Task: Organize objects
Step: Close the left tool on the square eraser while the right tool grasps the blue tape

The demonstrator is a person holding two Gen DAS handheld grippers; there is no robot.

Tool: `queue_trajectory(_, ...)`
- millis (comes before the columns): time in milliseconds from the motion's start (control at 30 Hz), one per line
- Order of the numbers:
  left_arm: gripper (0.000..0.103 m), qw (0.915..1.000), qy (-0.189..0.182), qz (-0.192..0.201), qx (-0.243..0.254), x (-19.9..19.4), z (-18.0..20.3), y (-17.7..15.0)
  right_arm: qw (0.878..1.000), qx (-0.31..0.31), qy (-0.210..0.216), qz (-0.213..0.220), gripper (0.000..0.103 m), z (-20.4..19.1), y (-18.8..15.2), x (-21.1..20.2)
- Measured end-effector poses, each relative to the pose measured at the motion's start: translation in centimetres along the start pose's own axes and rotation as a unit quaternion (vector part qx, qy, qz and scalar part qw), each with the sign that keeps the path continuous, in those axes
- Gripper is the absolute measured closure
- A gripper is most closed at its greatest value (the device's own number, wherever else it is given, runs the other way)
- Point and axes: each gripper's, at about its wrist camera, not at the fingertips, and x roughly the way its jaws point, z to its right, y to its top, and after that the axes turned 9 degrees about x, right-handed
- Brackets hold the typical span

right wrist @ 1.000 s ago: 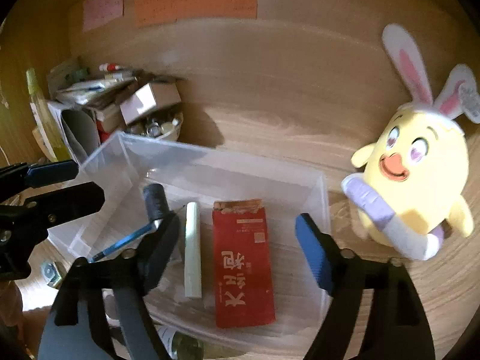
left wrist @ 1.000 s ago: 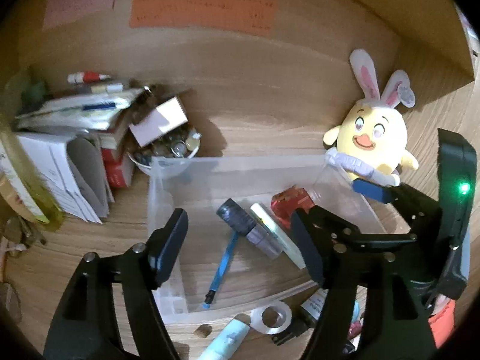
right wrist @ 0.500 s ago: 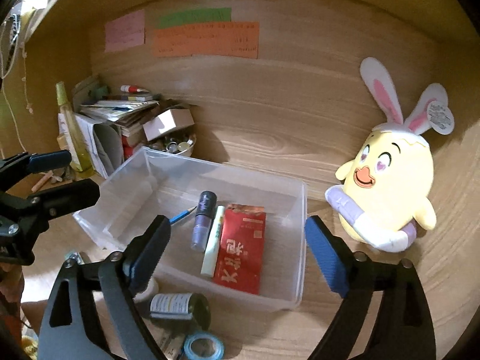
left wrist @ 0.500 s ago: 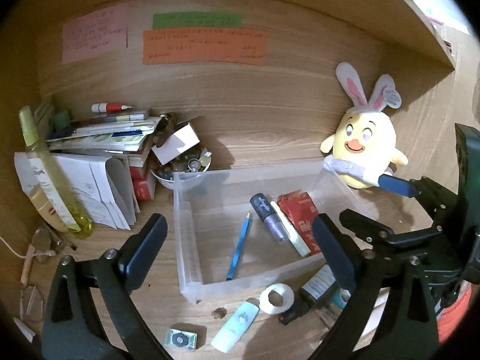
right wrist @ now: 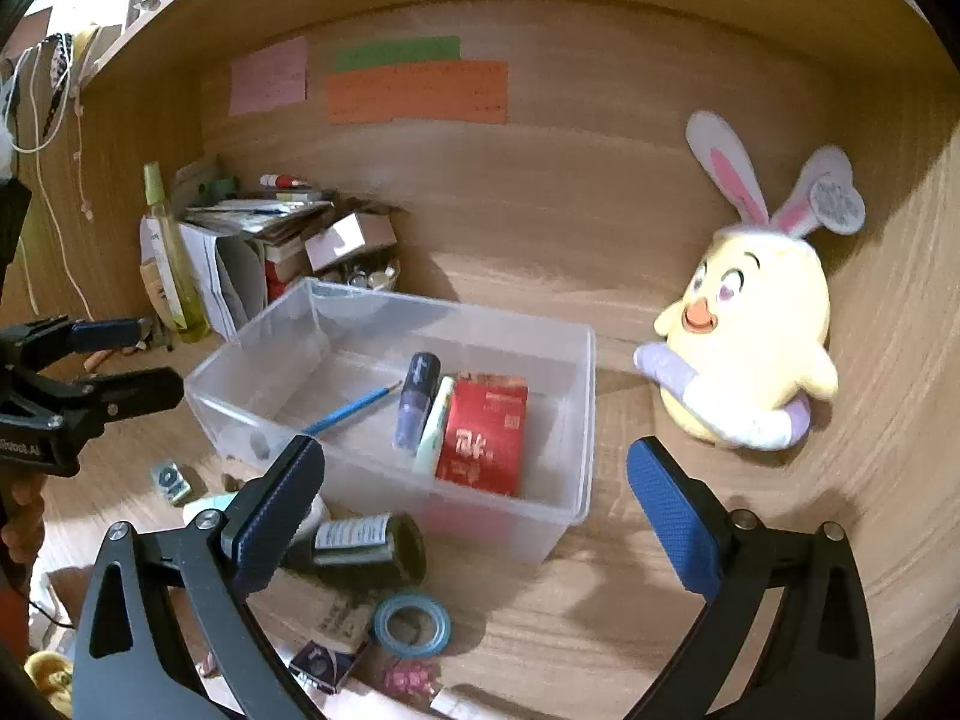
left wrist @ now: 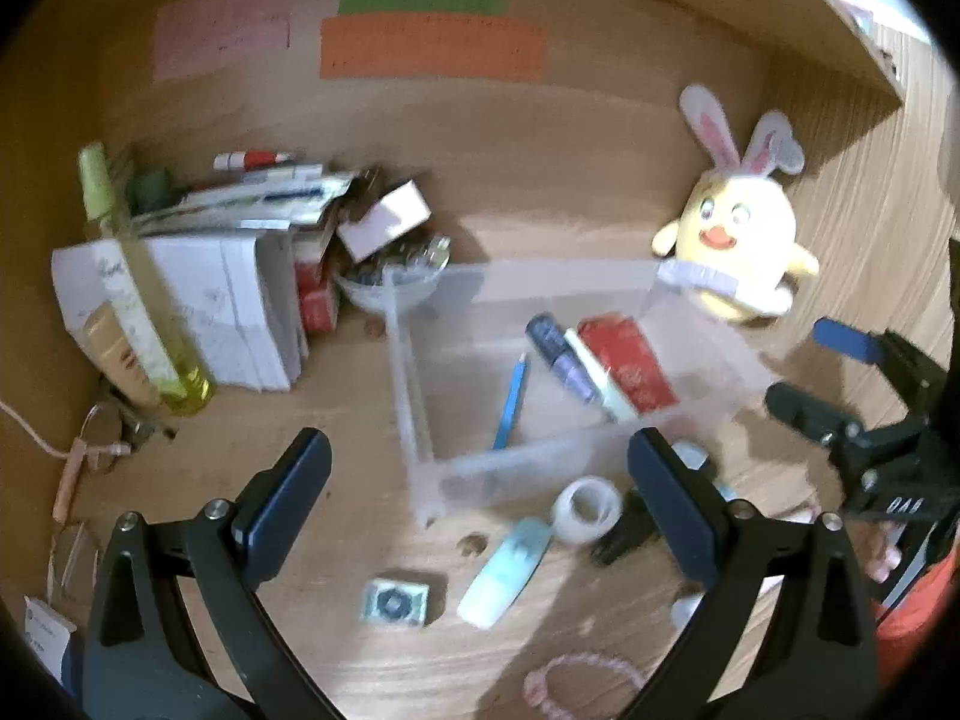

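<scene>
We hold left hand-held gripper (left wrist: 480,504) and right hand-held gripper (right wrist: 474,504) spread apart, empty. Near, still loose on counter (right wrist: 600,630): blue tape roll (right wrist: 411,624), dark bottle (right wrist: 366,549), white tape (left wrist: 587,509). Farther, clear bin (right wrist: 585,420) already holds red packet (right wrist: 483,435), pen (right wrist: 354,409) (roughly half done, we judge).

We see a clear, smooth plastic bin (right wrist: 576,360) on a matt wood-grain desk (right wrist: 630,618). Inside it lies a glossy red paper packet (right wrist: 483,435). A soft plush chick (right wrist: 744,336) sits beside the bin. The blue tape roll (right wrist: 413,624) looks shiny, and the dark bottle (right wrist: 366,549) glossy with a paper label.
</scene>
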Motion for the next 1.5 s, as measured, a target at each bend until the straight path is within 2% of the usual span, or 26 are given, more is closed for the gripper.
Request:
queue_trajectory(300,0.003,0.9976,0.015,-0.067,-0.002,1.9,-1.2,-4.5,0.998,0.021,0.006,-0.054,0.002,0.6,-3.2,1.7)
queue_trajectory(700,0.003,0.9946,0.018,-0.101,-0.013,2.1,-1.8,-8.6,0.997,0.008,0.007,-0.072,0.004,0.2,-6.0,1.8)
queue_trajectory(800,0.003,0.9939,0.018,-0.106,-0.022,2.3,-2.1,-9.2,0.997,0.016,0.010,-0.079,0.013,0.6,-6.3,1.8)
queue_trajectory(867,0.003,0.9941,0.015,-0.102,-0.031,2.1,-2.4,-9.4,0.996,0.025,0.010,-0.085,0.022,1.0,-6.4,1.9)
queue_trajectory(1033,0.017,0.9942,0.016,-0.099,-0.037,1.7,-2.9,-9.4,0.993,0.032,0.025,-0.108,0.035,1.5,-6.8,2.5)
queue_trajectory(1333,0.035,0.9918,0.007,-0.115,-0.055,2.8,-3.6,-9.3,0.993,-0.003,0.023,-0.120,0.045,0.1,-7.2,3.1)
queue_trajectory(1400,0.040,0.9915,0.007,-0.117,-0.055,3.0,-3.5,-9.2,0.991,-0.001,0.023,-0.130,0.051,0.2,-7.3,3.5)
queue_trajectory(1467,0.043,0.9915,0.004,-0.119,-0.053,3.1,-3.4,-9.1,0.989,0.001,0.025,-0.143,0.063,0.2,-7.4,4.0)
queue_trajectory(1500,0.045,0.9915,0.006,-0.120,-0.051,3.1,-3.3,-9.0,0.989,0.002,0.026,-0.144,0.065,0.1,-7.4,4.1)
